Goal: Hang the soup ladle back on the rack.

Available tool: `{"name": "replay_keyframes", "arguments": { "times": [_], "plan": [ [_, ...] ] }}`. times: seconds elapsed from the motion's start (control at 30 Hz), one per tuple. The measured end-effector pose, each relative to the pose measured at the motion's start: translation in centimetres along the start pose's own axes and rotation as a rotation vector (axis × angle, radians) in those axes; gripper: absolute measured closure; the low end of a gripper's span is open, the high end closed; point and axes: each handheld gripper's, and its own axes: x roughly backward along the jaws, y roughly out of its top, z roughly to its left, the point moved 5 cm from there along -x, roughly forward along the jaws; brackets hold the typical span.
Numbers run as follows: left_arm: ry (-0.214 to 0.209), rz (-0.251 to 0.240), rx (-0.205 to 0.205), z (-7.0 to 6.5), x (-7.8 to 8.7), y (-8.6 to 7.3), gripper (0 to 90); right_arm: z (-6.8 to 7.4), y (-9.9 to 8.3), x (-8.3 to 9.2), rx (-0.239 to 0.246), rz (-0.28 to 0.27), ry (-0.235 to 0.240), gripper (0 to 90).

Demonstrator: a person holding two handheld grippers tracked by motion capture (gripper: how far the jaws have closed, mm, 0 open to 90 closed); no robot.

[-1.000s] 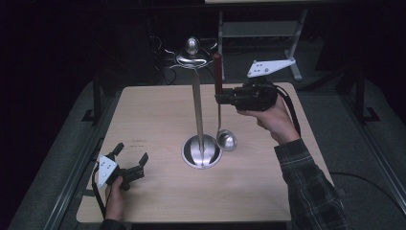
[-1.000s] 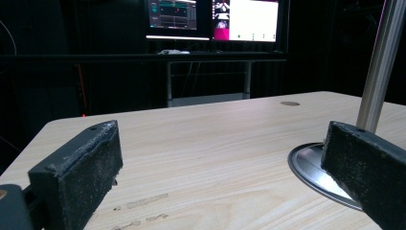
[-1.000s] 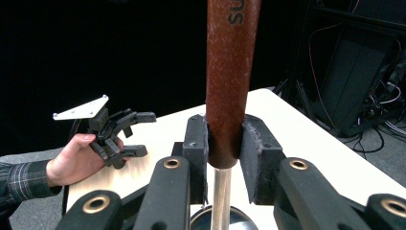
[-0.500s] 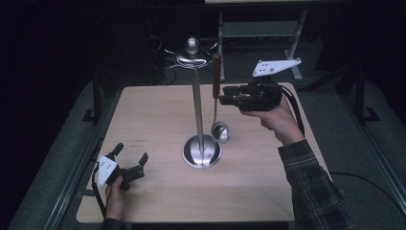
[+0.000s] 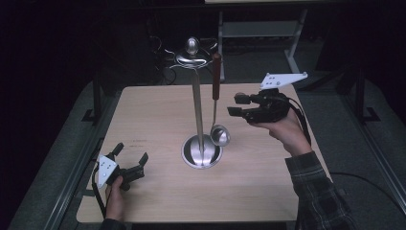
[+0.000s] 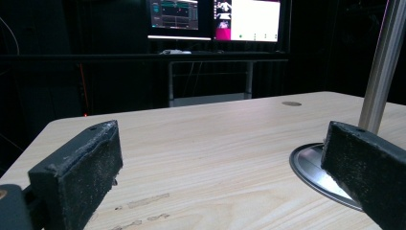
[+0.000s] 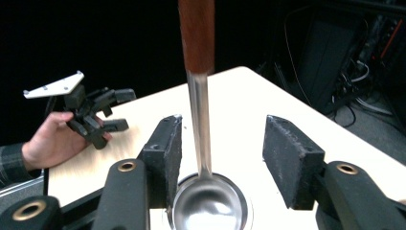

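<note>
- The left gripper rests low on the counter, its fingers wide open and empty.
- The ladle hangs from the stand.
- The right gripper has just been opening its fingers; the ladle is free.
- Next, I think, it should pull back gently.

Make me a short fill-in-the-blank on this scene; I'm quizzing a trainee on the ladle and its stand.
1. The steel ladle with the brown wooden handle hangs from the tall steel stand with the round base by its ____.
2. The right tongs, jaws apart, grip ____.
3. The left tongs sit near the pale wooden table's ____ left corner.

Missing words: handle; nothing; near
</note>
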Motion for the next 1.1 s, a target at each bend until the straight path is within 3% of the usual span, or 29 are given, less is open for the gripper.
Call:
{"name": "replay_keyframes", "arguments": {
  "times": [0.3,0.67,1.1],
  "plan": [
    [-0.003,0.000,-0.002,0.0,0.0,0.0,0.0,-0.4,-2.6,0.4,-0.021,0.032,-0.032,43.5],
    [-0.002,-0.002,0.000,0.0,0.0,0.0,0.0,-1.3,-7.3,0.9,-0.067,0.064,-0.091,40.3],
    [-0.004,0.000,0.004,0.1,0.0,0.0,0.0,-1.3,-12.5,1.3,-0.097,0.112,-0.175,37.9]
  ]
}}
